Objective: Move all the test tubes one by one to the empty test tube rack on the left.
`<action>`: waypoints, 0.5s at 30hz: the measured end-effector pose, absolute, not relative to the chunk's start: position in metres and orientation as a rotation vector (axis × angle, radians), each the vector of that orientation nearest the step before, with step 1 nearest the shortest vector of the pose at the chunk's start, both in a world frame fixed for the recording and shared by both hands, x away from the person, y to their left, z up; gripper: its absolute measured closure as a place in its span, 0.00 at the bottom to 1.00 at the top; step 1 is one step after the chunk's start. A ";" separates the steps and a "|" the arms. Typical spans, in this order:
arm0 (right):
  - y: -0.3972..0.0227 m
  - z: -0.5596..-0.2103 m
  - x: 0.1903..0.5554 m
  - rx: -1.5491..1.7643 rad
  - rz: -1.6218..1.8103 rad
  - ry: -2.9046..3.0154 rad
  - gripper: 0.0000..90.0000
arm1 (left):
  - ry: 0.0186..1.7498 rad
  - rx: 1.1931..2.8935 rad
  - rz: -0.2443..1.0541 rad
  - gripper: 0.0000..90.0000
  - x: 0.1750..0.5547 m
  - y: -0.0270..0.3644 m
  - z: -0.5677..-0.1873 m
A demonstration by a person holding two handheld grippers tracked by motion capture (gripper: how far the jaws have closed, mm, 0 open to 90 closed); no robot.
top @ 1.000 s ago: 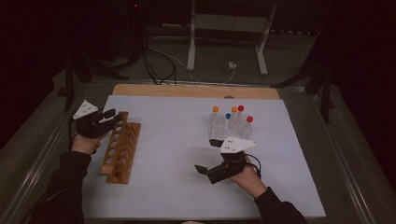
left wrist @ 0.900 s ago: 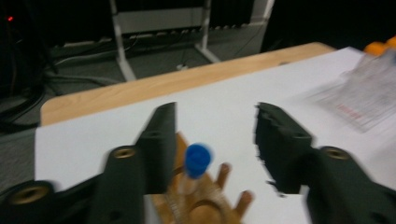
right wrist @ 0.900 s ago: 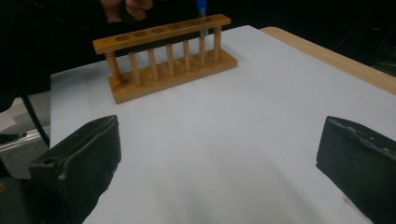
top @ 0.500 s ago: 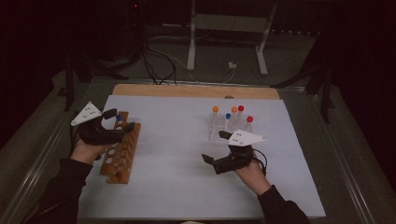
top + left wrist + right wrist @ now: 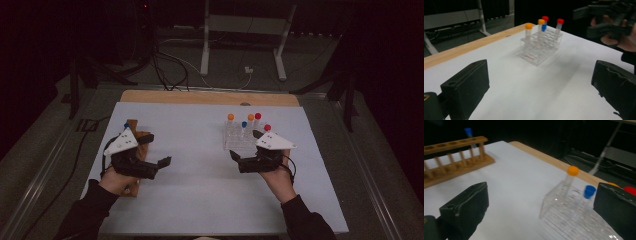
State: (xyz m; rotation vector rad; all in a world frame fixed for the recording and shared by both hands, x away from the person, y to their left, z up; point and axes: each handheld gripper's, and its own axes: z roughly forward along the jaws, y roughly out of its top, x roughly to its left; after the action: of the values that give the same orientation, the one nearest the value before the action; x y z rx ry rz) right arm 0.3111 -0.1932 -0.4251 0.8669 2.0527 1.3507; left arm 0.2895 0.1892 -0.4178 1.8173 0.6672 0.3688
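High view: white table (image 5: 200,200) in a dark room, two racks, five capped tubes in the clear rack (image 5: 239,142), both the left gripper (image 5: 159,165) and the right gripper (image 5: 235,159) gaping empty, the left's jaws just opened.

clear rack (image 5: 541,46): glossy see-through plastic
tube caps (image 5: 560,21): smooth plastic in orange, red and blue
wooden rack (image 5: 454,161): bare light wood, matt
table (image 5: 200,145): matt white sheet, smooth; bare wood strip along its upper edge
left claw (image 5: 536,92): black matt pads, scuffed, rough at the edges
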 end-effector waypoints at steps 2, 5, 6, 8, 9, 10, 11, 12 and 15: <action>-0.194 -0.426 0.314 0.875 1.350 2.061 0.00 | 0.655 1.825 0.360 0.03 0.284 0.182 -0.422; -0.194 -0.429 0.318 0.910 1.336 2.045 0.00 | 0.645 1.830 0.343 0.03 0.278 0.173 -0.430; -0.194 -0.431 0.321 0.930 1.333 2.032 0.00 | 0.642 1.830 0.336 0.03 0.276 0.171 -0.432; -0.193 -0.432 0.322 0.943 1.319 2.021 0.00 | 0.642 1.839 0.325 0.03 0.274 0.167 -0.437; -0.192 -0.433 0.324 0.952 1.312 2.014 0.00 | 0.638 1.843 0.321 0.03 0.273 0.166 -0.439; -0.191 -0.434 0.327 0.965 1.305 2.019 0.00 | 0.635 1.852 0.316 0.03 0.273 0.164 -0.441; -0.190 -0.436 0.331 0.978 1.291 2.013 0.00 | 0.638 1.856 0.320 0.03 0.272 0.162 -0.443; -0.190 -0.436 0.331 0.978 1.291 2.013 0.00 | 0.637 1.857 0.312 0.03 0.271 0.160 -0.445; -0.187 -0.443 0.341 1.008 1.251 2.016 0.07 | 0.633 1.871 0.308 0.03 0.269 0.156 -0.450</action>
State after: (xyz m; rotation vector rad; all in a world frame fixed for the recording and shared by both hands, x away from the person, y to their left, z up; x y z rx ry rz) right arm 0.3408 -0.1869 -0.4428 1.0078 2.0160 1.2506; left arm 0.2688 0.1560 -0.4501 1.8706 0.6329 0.3083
